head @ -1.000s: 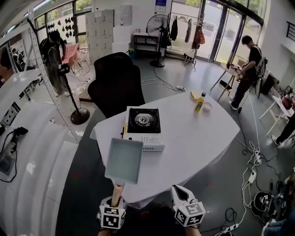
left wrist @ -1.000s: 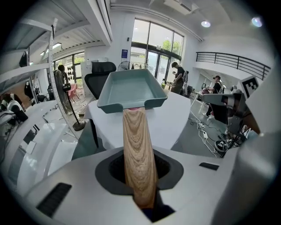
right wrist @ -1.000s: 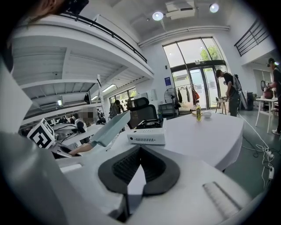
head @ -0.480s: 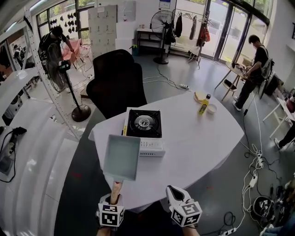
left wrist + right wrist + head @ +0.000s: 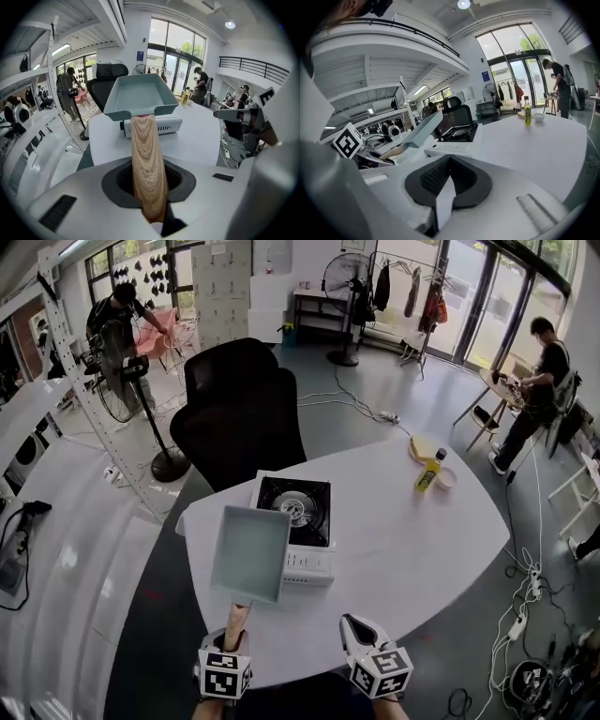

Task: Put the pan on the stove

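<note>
Left gripper (image 5: pixel 235 637) fingers pinch the wooden handle (image 5: pixel 147 173) of the pale grey-green square pan (image 5: pixel 249 552). Right gripper (image 5: pixel 356 626) fingers are pressed together, empty. Risk: the far-out pan swivels or sags and clips the front edge of the black-topped white stove (image 5: pixel 293 500).

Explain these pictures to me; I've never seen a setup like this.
There is no robot here: a person holds a two-jaw gripper in each hand. The head view comes from a camera on the person's head, looking down. The other two views come from cameras riding on each gripper. The left gripper is clamped on the wooden handle of a square pale-green pan, held in the air beside the burner. The right gripper is shut and empty. On the white table sit a portable gas stove, a yellow bottle and a small bowl.
</note>
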`<state>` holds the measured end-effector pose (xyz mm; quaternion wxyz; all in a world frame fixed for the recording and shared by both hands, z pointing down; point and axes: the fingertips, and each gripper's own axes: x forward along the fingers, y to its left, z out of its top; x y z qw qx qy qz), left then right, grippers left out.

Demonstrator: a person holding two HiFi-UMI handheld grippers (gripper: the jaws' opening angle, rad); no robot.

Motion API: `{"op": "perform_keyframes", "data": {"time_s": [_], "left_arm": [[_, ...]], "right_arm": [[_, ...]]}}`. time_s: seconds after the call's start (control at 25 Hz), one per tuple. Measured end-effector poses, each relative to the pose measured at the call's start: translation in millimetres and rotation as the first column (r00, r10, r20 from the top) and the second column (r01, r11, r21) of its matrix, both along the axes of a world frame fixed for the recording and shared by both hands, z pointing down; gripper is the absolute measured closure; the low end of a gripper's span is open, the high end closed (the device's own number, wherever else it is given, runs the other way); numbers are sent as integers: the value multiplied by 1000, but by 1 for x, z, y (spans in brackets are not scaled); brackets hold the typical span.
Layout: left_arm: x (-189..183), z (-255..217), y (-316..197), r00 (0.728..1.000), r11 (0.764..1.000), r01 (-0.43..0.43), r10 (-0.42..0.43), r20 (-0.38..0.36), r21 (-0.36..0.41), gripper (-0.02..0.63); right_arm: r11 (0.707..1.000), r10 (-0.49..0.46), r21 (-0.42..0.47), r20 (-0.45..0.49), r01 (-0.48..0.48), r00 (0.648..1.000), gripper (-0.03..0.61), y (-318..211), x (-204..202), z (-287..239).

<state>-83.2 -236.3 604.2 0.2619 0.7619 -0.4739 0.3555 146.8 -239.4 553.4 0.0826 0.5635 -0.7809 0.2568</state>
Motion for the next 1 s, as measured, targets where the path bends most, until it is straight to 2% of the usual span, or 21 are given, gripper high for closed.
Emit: {"op": "perform_keyframes", "data": {"time_s": [0.48,0.64,1.0], "left_arm": [[48,-8,-70,1000,1000,16,-16,-15,-26,546],[70,-6,-95,1000,999,-5,4,-22,-34,546],[95,1,-135,999,996,-16,19,38,-83,546]], "right_arm": [[999,-38,-27,39,39,999,577,-71,33,18],[998,-45,-43,50,47,998,577,-78,40,26],[996,-36,-81,63,41,997,577,-78,50,44]]}}
